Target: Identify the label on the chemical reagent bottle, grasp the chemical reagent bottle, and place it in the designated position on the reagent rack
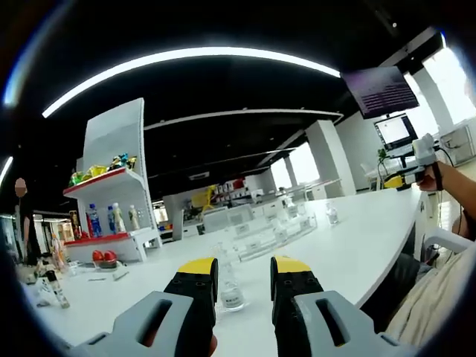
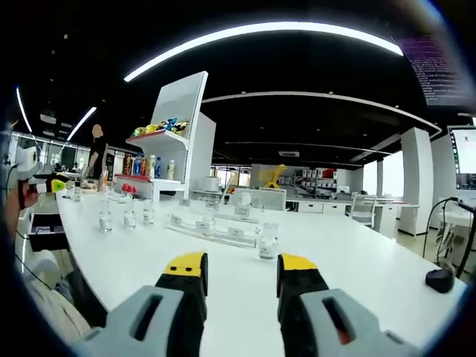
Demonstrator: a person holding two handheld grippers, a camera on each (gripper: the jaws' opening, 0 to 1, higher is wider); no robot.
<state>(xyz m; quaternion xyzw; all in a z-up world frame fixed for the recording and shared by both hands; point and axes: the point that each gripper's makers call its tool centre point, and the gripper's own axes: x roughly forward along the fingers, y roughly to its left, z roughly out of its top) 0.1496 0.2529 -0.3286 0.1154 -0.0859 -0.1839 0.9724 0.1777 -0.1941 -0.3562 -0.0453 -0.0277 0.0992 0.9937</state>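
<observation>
In the left gripper view a small clear bottle (image 1: 231, 288) with a pale label stands upright on the white table (image 1: 349, 245), framed in the gap between the left gripper (image 1: 245, 274)'s yellow-tipped jaws. The jaws are spread, and whether they touch the glass cannot be told; the bottle looks to stand just beyond the tips. The label is too small to read.

Behind it, farther along the table, lies a long clear rack (image 1: 262, 232) with small white tags on its front, and another small bottle (image 1: 332, 214) stands near its far end.

The right gripper view shows the same rack (image 2: 202, 226) from another side, lying across the middle of the table (image 2: 372, 253). A small clear bottle (image 2: 267, 242) stands just by its right end, ahead of the right gripper (image 2: 241, 271), whose jaws are spread and hold nothing. Three more small bottles (image 2: 129, 216) stand in a loose row to the left of the rack, well apart from it, and a dark mouse-like thing (image 2: 439, 280) sits at the right edge of the table.

Both views take in a white display shelf (image 1: 113, 186) (image 2: 172, 141) with red ledges carrying drink bottles and snack bags. The left gripper view also shows a monitor (image 1: 393, 131) and a hanging screen (image 1: 379, 91) at upper right, and a trouser leg (image 1: 431, 297) at the table's edge.
</observation>
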